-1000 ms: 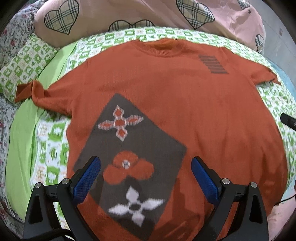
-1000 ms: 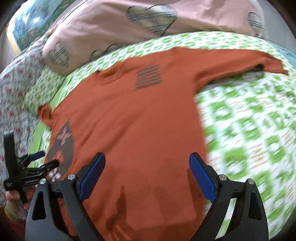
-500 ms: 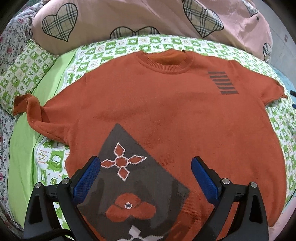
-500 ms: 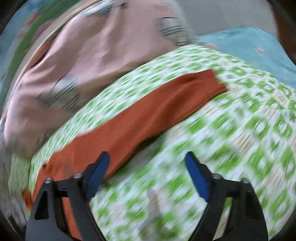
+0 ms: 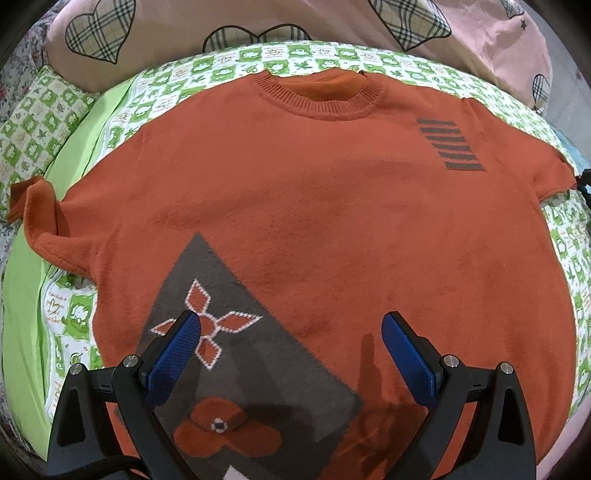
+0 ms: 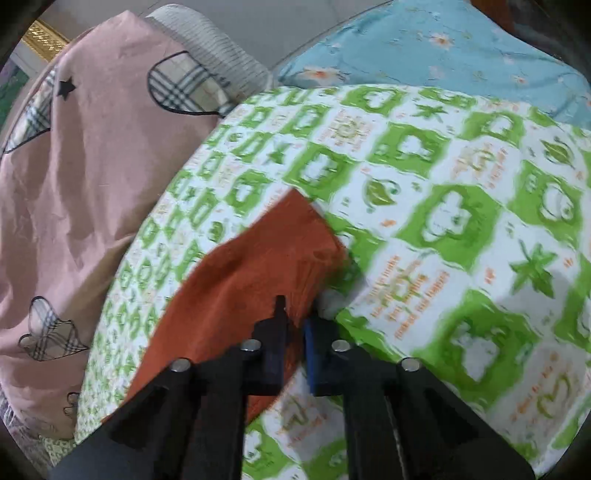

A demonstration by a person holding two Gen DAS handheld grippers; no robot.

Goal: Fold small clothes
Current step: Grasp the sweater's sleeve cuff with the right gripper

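A home bedroom, plainly — green-checked bedsheet point(image 5: 166, 88) spread on a bed, pink heart-print quilt point(image 5: 155, 26) bunched behind, blue floral bedding point(image 6: 461, 51) alongside.

left tongs point(image 5: 291, 345) spread wide, right tongs point(image 6: 295, 317) just closed, pinching fabric

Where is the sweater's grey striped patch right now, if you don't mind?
In the left wrist view, the striped patch sits upper right on the orange sweater, right of the collar.

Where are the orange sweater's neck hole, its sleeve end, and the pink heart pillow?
sweater collar point(image 5: 327, 96), left wrist view, on the ribbed neckband.
sleeve point(image 6: 258, 266), right wrist view, on the orange cloth near its cuff end.
pink pillow point(image 6: 92, 147), right wrist view, on its plain pink cloth.
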